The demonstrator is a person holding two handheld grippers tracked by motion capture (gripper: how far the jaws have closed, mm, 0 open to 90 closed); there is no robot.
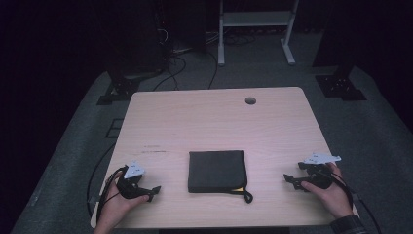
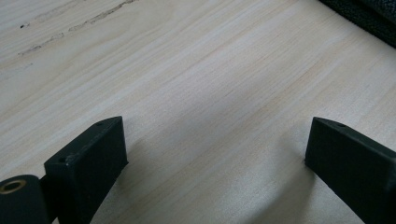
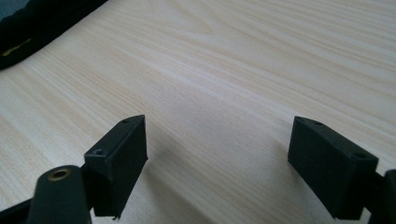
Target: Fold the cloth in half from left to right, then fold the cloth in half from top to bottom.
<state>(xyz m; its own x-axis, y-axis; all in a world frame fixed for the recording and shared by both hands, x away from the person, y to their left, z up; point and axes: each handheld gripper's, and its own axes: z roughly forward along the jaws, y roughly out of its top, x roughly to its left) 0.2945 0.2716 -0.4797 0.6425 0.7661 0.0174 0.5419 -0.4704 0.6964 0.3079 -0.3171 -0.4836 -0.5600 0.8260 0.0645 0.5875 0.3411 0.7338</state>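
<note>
Seen from above: a pale wooden tabletop [image 1: 214, 122] with a flat black zippered case [image 1: 216, 170] near the front edge, roughly centred. Lying closed and flat, with a short black pull strap [image 1: 246, 196] trailing from the front right corner and a sliver of yellow [image 1: 237, 189] beside that strap.

Left of the case, well apart from it: the left gripper [image 1: 155, 191], held in a hand [image 1: 117, 207] resting low on the wood, pointing toward the case. Jaws spread wide, nothing between them but bare woodgrain. From the left gripper view, just a dark corner of the case [image 2: 369, 18] at the upper right.

Right of the case, also well apart: the right gripper [image 1: 290, 181], held in the other hand [image 1: 331, 195], pointing inward at the case. Jaws likewise spread and empty. From the right gripper view, the edge of the case [image 3: 37, 23] at the upper left, with a thin yellow mark [image 3: 16, 48] on it.

Judged as the approach to the case, nothing yet touched. Best done by closing in from both sides at once, keeping low and level. Sensible to pin the left edge of the case with one gripper so it cannot slide on the smooth wood, then to pinch the pull strap at the front right corner with the other. Likely soft and limp, that strap, so worth a slow, square closing on it. Risk: nudging the case away before any grip is made.
</note>
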